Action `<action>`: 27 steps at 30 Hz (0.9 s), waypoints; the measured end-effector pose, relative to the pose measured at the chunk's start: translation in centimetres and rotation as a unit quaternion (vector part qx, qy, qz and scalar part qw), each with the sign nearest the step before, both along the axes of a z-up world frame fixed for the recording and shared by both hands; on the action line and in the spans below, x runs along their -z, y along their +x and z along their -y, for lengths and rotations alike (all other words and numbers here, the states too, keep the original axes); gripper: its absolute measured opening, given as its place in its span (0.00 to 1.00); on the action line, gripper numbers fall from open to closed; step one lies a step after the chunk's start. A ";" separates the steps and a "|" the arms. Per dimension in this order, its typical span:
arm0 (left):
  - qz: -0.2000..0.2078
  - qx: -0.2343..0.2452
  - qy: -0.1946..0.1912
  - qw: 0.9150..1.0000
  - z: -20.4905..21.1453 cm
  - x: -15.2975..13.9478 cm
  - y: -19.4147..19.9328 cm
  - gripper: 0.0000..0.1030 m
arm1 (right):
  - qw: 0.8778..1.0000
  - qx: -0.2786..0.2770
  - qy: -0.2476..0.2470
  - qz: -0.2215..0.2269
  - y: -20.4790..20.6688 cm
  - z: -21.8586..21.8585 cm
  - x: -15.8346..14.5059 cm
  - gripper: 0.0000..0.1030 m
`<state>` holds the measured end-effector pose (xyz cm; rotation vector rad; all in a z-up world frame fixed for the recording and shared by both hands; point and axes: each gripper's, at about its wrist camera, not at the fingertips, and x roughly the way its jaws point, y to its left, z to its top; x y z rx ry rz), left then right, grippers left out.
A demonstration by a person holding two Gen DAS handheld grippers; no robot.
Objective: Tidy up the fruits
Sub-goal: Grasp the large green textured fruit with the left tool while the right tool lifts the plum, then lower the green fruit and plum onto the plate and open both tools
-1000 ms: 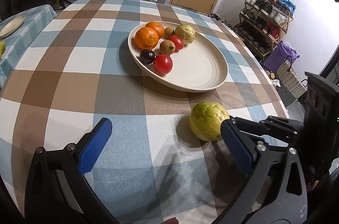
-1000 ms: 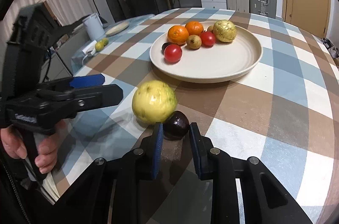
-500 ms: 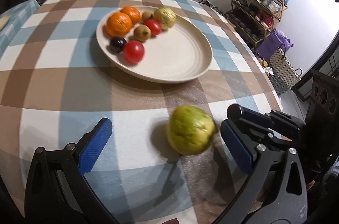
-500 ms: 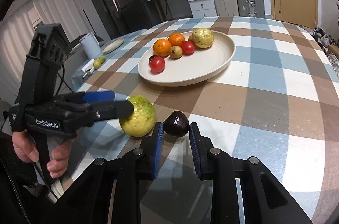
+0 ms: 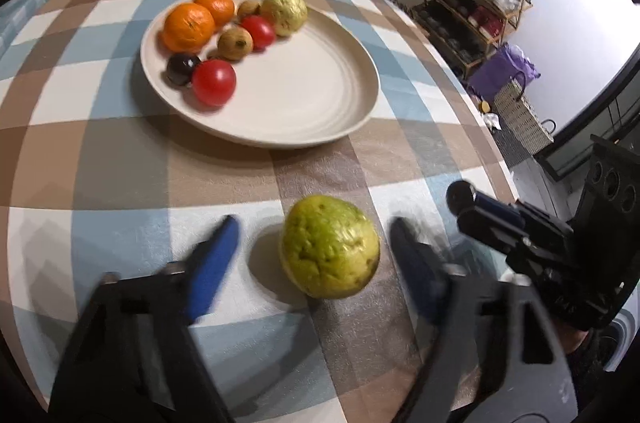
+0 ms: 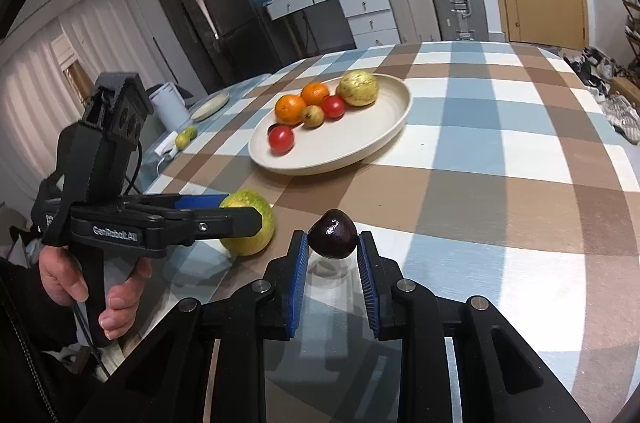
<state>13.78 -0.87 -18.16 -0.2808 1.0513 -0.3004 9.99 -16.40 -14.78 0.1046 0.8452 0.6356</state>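
- Checked cloth (image 5: 100, 151) in brown, blue and white covers the round table in my left wrist view; a cream plate (image 5: 320, 111) holds oranges, tomatoes and other fruit.
- My left gripper (image 5: 316, 251) has just been closing; its blue pads flank the green guava (image 5: 330, 245) on the cloth, not yet touching.
- From the right wrist view, my right gripper (image 6: 332, 251) is clamped on a dark plum (image 6: 333, 233), lifted off the cloth, just beside the guava.
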 end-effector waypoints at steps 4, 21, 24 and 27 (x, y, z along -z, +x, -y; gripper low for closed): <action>-0.007 0.019 -0.013 1.000 0.4 -0.1 -0.1 0.44 | 1.000 0.008 0.007 -0.005 -0.1 0.8 -0.1 0.25; 0.047 0.029 -0.034 0.998 -0.5 -4.1 2.7 0.44 | 0.999 0.015 0.028 0.005 3.4 0.3 -1.3 0.25; 0.058 0.025 -0.035 0.997 -0.4 -4.9 4.5 0.44 | 0.999 0.014 0.029 0.016 4.7 -0.1 -2.0 0.25; 0.063 0.021 -0.031 0.997 -0.3 -5.2 6.8 0.44 | 0.999 0.016 0.026 0.025 6.5 -0.5 -2.6 0.25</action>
